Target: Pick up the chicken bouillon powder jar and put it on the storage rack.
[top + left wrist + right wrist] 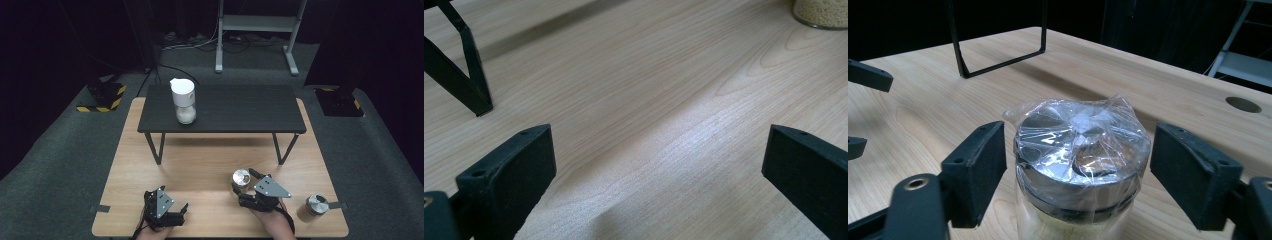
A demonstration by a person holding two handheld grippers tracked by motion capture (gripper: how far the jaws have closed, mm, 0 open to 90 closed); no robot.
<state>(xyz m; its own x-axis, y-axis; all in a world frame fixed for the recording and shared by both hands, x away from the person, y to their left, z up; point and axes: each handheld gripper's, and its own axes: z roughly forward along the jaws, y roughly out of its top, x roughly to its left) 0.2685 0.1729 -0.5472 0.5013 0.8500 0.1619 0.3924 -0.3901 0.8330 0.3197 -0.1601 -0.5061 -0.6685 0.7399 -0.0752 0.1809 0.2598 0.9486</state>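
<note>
Foil-capped jar stood on the wooden table, just in front of the black shelf. Right gripper bracketed its lid, pads narrowly apart and not touching. Left gripper gaped wide over bare wood.

Wooden table carries two jars (metal-lidded) and black bench.

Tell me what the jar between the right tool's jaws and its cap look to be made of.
Jar: clear glass or hard plastic, hard to say which; pale contents show through the wall.
Cap: looks like polished metal, silvery with sharp reflections.
Wrap over the cap: thin clear plastic film, crinkled and glossy, gathered on top.
</note>
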